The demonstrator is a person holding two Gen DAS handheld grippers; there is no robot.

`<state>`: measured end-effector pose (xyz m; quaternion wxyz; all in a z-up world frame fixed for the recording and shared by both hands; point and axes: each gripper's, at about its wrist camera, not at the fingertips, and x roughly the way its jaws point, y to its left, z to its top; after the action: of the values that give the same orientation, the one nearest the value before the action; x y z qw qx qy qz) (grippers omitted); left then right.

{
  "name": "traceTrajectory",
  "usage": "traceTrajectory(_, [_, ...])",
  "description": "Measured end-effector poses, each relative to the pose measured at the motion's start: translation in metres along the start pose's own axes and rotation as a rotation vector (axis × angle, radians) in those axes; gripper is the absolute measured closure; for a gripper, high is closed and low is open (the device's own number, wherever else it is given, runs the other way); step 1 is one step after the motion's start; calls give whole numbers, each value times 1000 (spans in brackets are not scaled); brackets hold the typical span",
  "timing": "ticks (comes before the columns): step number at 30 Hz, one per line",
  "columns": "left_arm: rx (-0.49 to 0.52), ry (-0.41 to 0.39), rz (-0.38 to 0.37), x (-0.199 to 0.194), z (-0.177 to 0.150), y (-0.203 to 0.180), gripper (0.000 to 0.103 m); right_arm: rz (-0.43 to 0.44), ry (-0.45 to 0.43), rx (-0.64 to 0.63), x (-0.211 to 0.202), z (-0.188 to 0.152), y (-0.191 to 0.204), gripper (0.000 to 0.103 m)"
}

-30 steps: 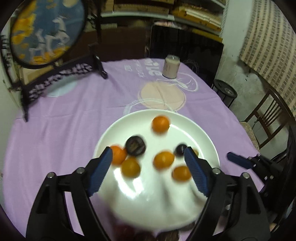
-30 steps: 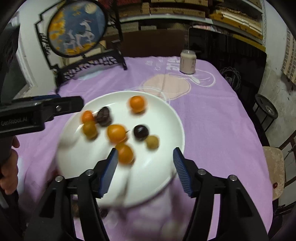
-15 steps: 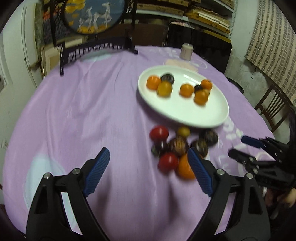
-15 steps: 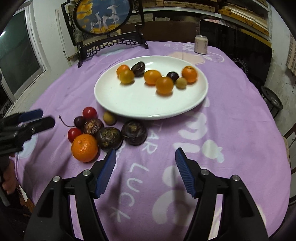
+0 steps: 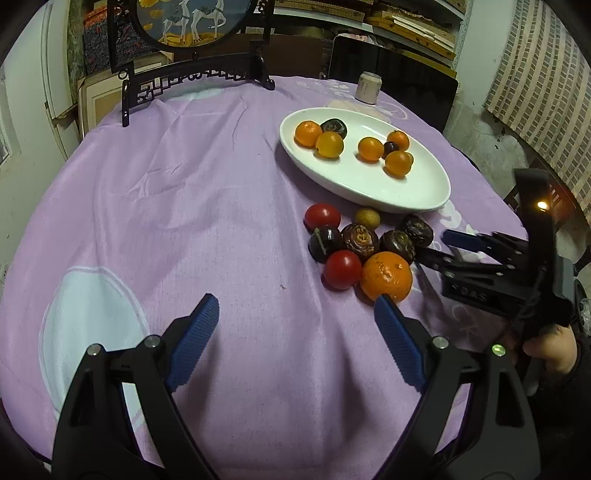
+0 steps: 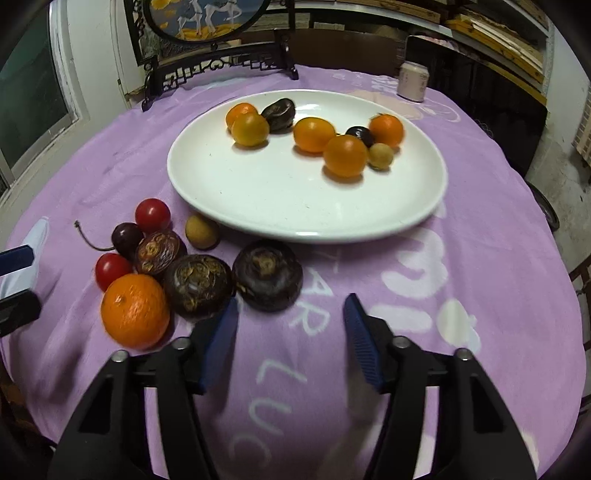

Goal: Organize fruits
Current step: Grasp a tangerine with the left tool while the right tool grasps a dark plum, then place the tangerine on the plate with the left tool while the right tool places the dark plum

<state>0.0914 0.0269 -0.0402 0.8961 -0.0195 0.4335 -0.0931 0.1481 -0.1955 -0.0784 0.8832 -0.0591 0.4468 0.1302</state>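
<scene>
One white plate held eight fruits: five orange ones, two dark ones and one small tan one.

On the bench lay eight more, apparently: one large orange, two red fruits, one dark cherry, three dark wrinkled fruits, one tan one.

One can stood at the far edge.

Purple tablecloth — can and framed deer screen behind.

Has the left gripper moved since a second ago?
Yes. The left gripper has pulled back from over the white plate, which now lies far ahead, to bare tablecloth; jaws open, empty.
</scene>
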Motion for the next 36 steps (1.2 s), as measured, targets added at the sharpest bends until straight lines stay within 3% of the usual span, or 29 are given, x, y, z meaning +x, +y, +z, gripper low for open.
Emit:
traceTrajectory(4, [2, 2, 0, -1, 0, -3, 15, 31, 7, -27, 6, 10, 6, 51])
traceTrajectory(6, [10, 4, 0, 0, 0, -7, 15, 51, 7, -51, 6, 12, 12, 63])
traceTrajectory(7, [15, 7, 0, 0, -1, -11, 15, 36, 9, -61, 6, 12, 14, 64])
traceTrajectory(12, [41, 18, -1, 3, 0, -25, 15, 58, 25, 10, -8, 3, 1, 64])
traceTrajectory(25, [130, 80, 21, 40, 8, -83, 16, 50, -44, 141, -61, -44, -57, 64])
traceTrajectory(31, [136, 69, 107, 54, 14, -89, 25, 69, -59, 155, -67, -46, -62, 64])
traceTrajectory(36, [174, 30, 152, 52, 15, -93, 48, 83, -65, 152, -70, -47, -56, 64])
